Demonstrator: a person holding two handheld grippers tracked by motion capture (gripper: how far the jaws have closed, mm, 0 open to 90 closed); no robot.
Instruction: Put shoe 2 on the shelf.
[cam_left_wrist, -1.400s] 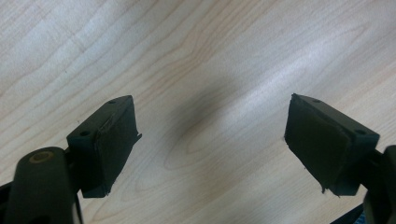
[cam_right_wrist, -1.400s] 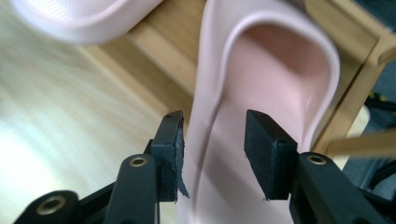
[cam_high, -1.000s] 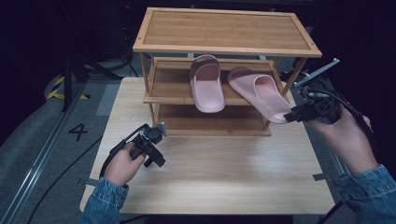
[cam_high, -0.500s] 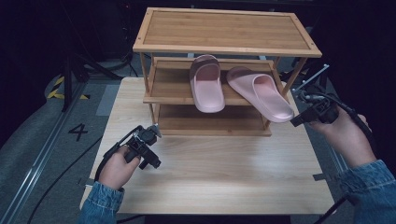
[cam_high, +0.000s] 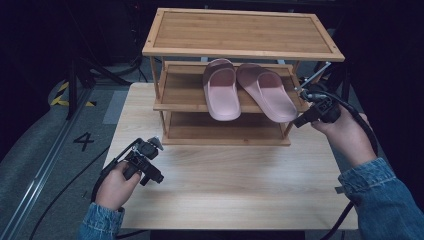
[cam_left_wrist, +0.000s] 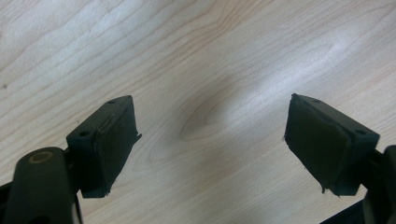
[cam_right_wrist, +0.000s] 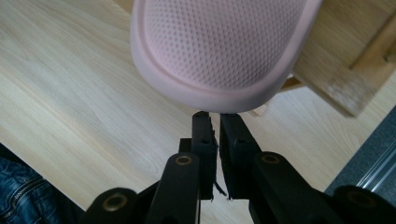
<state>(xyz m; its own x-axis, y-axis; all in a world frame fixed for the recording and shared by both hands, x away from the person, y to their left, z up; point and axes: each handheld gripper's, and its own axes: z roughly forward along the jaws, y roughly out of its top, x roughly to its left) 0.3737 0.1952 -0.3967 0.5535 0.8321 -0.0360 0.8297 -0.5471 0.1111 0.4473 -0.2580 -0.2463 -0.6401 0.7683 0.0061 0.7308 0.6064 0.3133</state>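
We take the wooden shoe rack (cam_high: 243, 50) as our landmark; it stands at the far side of the table (cam_high: 235, 195). On its middle shelf lie two pink slippers, side by side, heels overhanging the front edge. The right slipper (cam_high: 266, 91) is the one we are working on, and the left slipper (cam_high: 221, 90) lies just beside it.

The right gripper (cam_right_wrist: 214, 122) sits at the rack's front right corner. Its fingers have just been closing and now stand nearly together, a narrow slit between them (nothing is caught there). In the right gripper view, the slipper's rounded heel rim lies directly ahead of the fingertips, touching or very nearly so; we cannot tell which.

The left gripper (cam_left_wrist: 210, 140) hovers over bare table, in front of the rack's left end, fingers spread wide and holding nothing.
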